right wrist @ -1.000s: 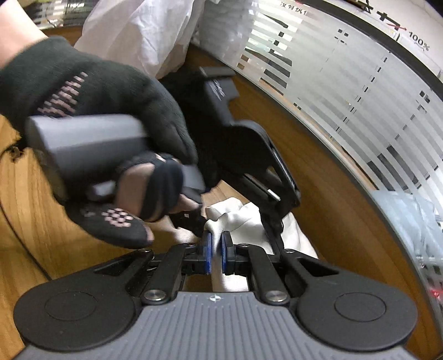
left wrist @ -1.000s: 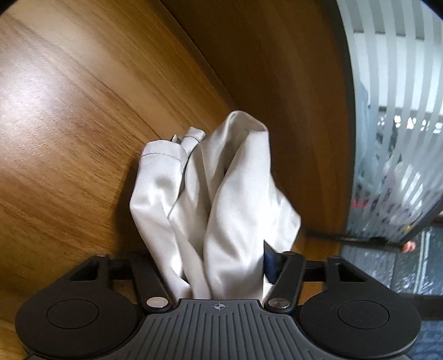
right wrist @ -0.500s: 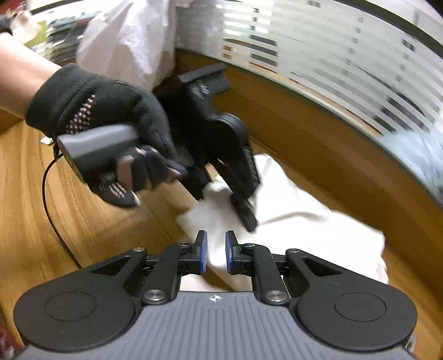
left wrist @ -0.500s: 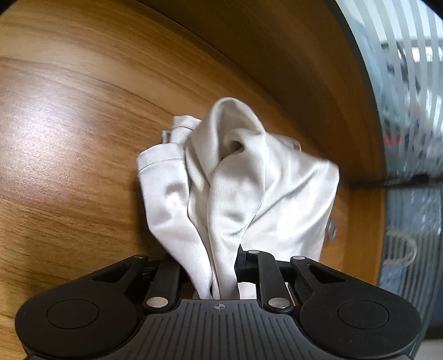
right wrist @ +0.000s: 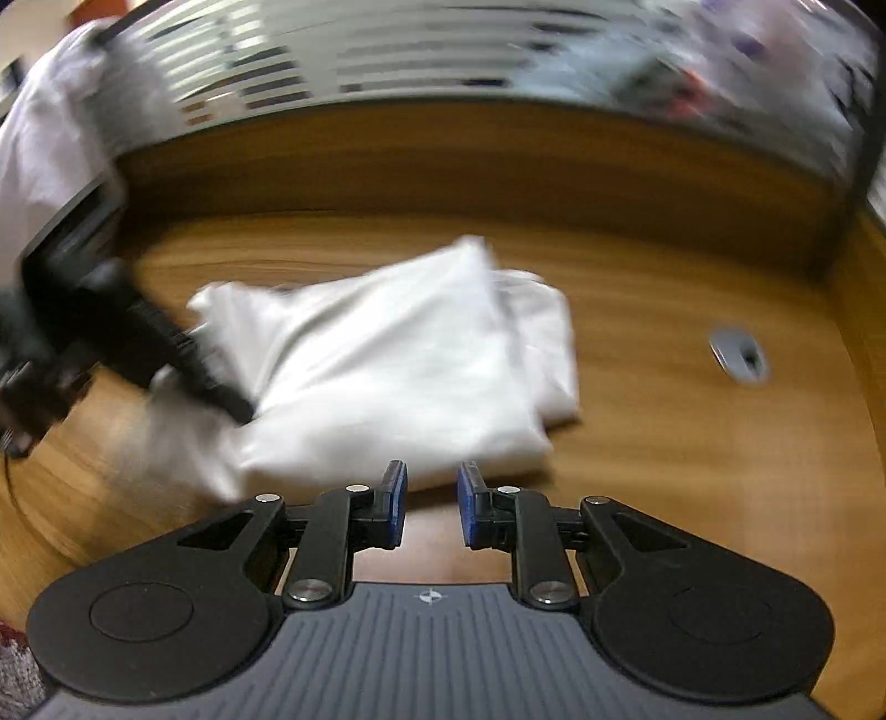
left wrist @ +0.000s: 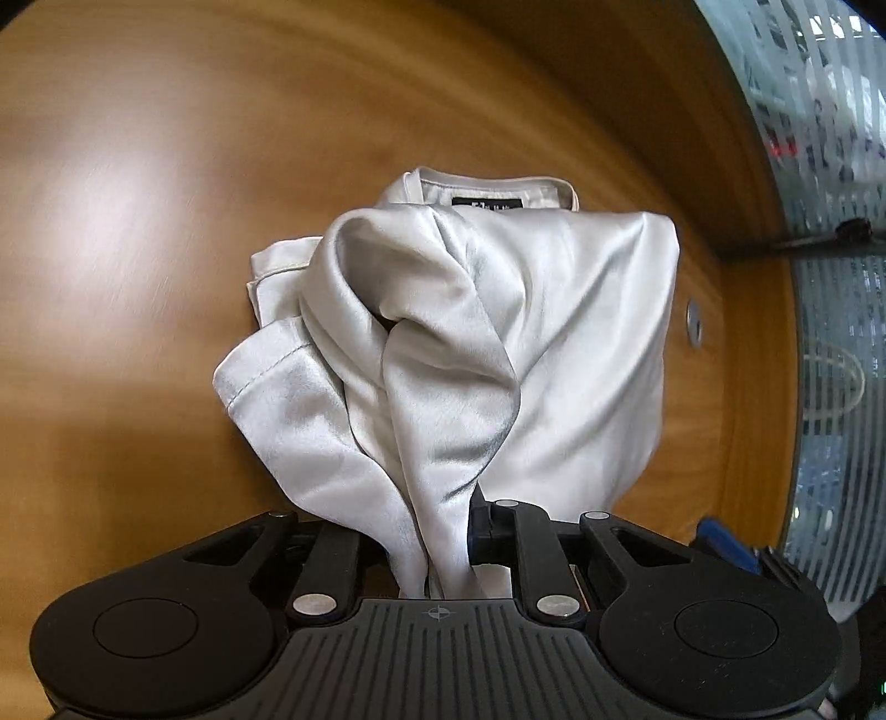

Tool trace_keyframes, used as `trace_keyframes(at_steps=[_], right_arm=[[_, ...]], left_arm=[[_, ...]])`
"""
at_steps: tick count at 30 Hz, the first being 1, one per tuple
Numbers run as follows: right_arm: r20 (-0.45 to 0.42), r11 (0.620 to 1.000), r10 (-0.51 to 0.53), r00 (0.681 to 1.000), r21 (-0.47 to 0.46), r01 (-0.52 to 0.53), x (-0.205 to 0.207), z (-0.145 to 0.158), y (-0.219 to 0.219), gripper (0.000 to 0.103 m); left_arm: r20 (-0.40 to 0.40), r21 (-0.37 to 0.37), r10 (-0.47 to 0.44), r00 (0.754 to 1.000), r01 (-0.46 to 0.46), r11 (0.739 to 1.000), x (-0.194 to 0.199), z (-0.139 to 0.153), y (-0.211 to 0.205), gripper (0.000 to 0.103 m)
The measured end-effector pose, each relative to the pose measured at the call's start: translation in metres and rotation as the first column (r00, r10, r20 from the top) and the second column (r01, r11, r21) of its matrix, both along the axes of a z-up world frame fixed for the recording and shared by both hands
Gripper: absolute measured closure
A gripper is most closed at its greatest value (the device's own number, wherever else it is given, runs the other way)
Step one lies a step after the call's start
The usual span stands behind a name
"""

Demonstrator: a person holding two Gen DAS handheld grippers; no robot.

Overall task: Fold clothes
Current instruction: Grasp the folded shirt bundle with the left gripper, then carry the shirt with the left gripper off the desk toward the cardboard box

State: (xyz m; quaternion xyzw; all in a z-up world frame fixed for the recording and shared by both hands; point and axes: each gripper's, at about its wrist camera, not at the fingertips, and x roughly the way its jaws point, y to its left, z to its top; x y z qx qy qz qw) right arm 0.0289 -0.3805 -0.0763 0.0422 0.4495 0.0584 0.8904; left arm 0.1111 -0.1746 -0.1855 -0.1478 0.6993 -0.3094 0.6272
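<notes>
Wooden desktop (right wrist: 664, 443), warm brown and bare, runs back to a raised wooden edge with striped frosted glass (right wrist: 387, 50) behind it.

Nearest in the right wrist view, the right gripper (right wrist: 431, 507) hangs over bare wood. Its 2 blue pads stand apart with nothing between them, and its jaws have just been opening. Just beyond the fingertips lies the white garment (right wrist: 398, 365), resting on the desk as a loosely folded bundle. Its long axis runs across the view, from low left to upper right. The nearest hem sits directly ahead of the open pads, close but not touching.

At the left end of the bundle, the left gripper (right wrist: 221, 396) comes in as a blurred black shape, its tip on the cloth. The gloved hand holding it is only a dark smear at the frame edge.

From the left wrist view, the left gripper (left wrist: 437, 531) is clamped on a gathered pleat of the garment (left wrist: 498, 332), which rises out from between the fingers in 2 or 3 ridges. Its jaws have just been closing on that cloth. Farther on, the collar with a black label (left wrist: 487, 204) lies at the far end.

So the left hand already holds the cloth; the right is the free one, facing the long near edge. A small metal disc (right wrist: 739, 354) is set in the wood, well to the right.
</notes>
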Motion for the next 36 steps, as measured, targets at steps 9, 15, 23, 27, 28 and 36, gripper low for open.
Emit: trace_keyframes(at_steps=[9,15,23,27,28,36], right_arm=[[-0.022,0.979,-0.194,0.981,0.054,0.195,-0.073,-0.014,-0.022,0.076],[-0.049,0.951,-0.293,0.955,0.082,0.297,-0.138,-0.031,-0.026,0.074],[-0.134,0.899,-0.377,0.916,0.183,0.397,-0.205,-0.057,-0.034,0.068],[-0.159,0.88,-0.369,0.916,0.257,0.399,-0.224,-0.065,-0.035,0.065],[-0.166,0.877,-0.356,0.92,0.281,0.39,-0.227,-0.066,-0.034,0.062],[-0.164,0.87,-0.315,0.935,0.345,0.353,-0.239,-0.081,-0.01,0.055]], left_arm=[[-0.024,0.05,-0.178,0.984,0.179,0.983,-0.075,0.005,0.019,0.085],[-0.023,0.106,-0.366,0.93,0.367,0.924,-0.104,0.012,0.0,0.085],[-0.04,0.194,-0.611,0.79,0.606,0.771,-0.113,0.021,-0.01,0.085],[-0.029,0.267,-0.643,0.765,0.626,0.733,-0.097,0.027,-0.007,0.085],[-0.015,0.292,-0.651,0.759,0.626,0.723,-0.092,0.029,-0.007,0.085],[0.144,0.449,-0.771,0.62,0.653,0.61,-0.067,0.052,-0.031,0.085]])
